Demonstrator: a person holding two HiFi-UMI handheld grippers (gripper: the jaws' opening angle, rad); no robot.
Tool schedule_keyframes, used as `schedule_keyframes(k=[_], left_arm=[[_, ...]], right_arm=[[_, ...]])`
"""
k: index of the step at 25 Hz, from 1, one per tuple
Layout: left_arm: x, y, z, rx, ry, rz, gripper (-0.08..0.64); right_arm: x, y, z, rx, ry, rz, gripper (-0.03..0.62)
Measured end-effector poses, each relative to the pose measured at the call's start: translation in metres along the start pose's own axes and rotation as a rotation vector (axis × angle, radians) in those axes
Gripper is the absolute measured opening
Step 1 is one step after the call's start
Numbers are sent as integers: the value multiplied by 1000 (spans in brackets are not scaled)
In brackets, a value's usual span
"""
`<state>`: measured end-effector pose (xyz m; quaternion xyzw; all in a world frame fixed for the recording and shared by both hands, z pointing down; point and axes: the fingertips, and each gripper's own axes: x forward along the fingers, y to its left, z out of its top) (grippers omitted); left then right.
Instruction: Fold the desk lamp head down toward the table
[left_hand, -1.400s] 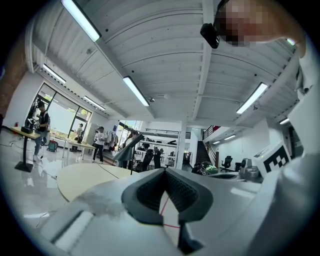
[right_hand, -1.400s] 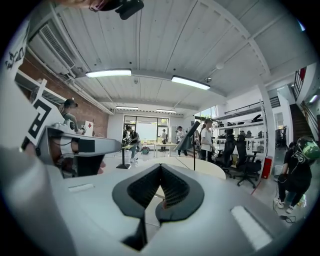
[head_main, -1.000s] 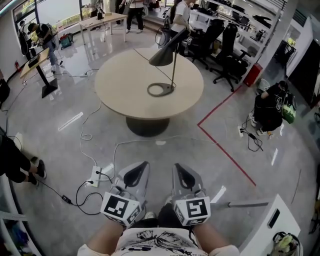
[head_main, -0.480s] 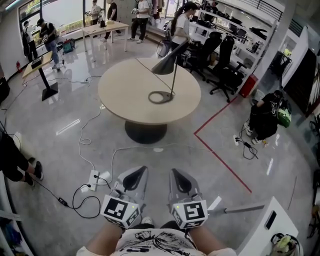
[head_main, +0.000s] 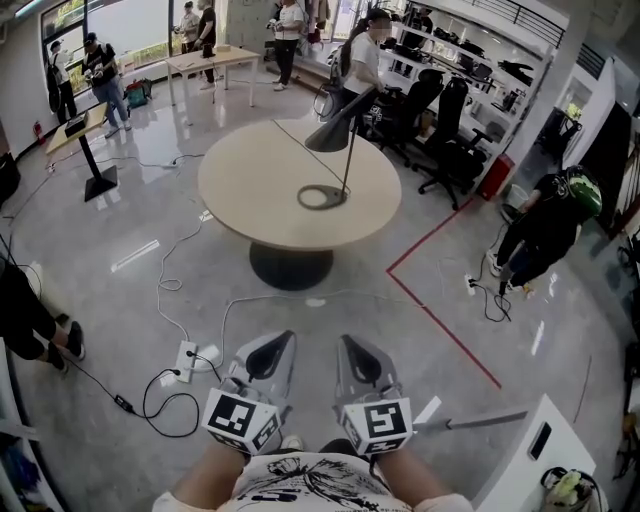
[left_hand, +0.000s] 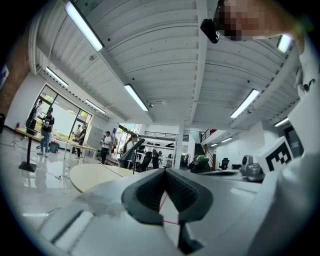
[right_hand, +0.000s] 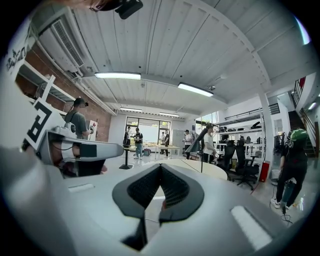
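The desk lamp (head_main: 345, 140) stands on a round beige table (head_main: 250, 190) several steps ahead. It has a ring base (head_main: 321, 196), a thin upright pole and a dark cone head (head_main: 328, 135) raised and tilted to the left. My left gripper (head_main: 281, 344) and right gripper (head_main: 350, 344) are held low near my body, far from the table, side by side. Both are shut with nothing between the jaws. The lamp (left_hand: 131, 150) shows small beyond the left gripper (left_hand: 164, 171). In the right gripper view the lamp (right_hand: 198, 141) also shows beyond the right gripper (right_hand: 160, 167).
A power strip (head_main: 189, 357) and loose cables lie on the floor to my left. A red tape line (head_main: 440, 312) runs along the floor at right. Office chairs (head_main: 445, 100) stand behind the table. A person in black (head_main: 545, 225) stands at right. A white desk (head_main: 535, 445) is at bottom right.
The table and lamp have come slightly nearer in view. The person in black at right has risen from a crouch. Both grippers keep their place and stay shut.
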<state>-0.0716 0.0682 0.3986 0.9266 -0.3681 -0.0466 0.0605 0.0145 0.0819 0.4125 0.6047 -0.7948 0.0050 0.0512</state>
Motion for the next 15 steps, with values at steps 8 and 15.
schedule_keyframes(k=[8, 15], left_arm=[[-2, 7, -4, -3, 13, 16, 5], [6, 2, 20, -14, 42, 11, 5]], right_arm=[[2, 1, -2, 11, 6, 0, 9], [7, -6, 26, 46, 30, 10, 9]])
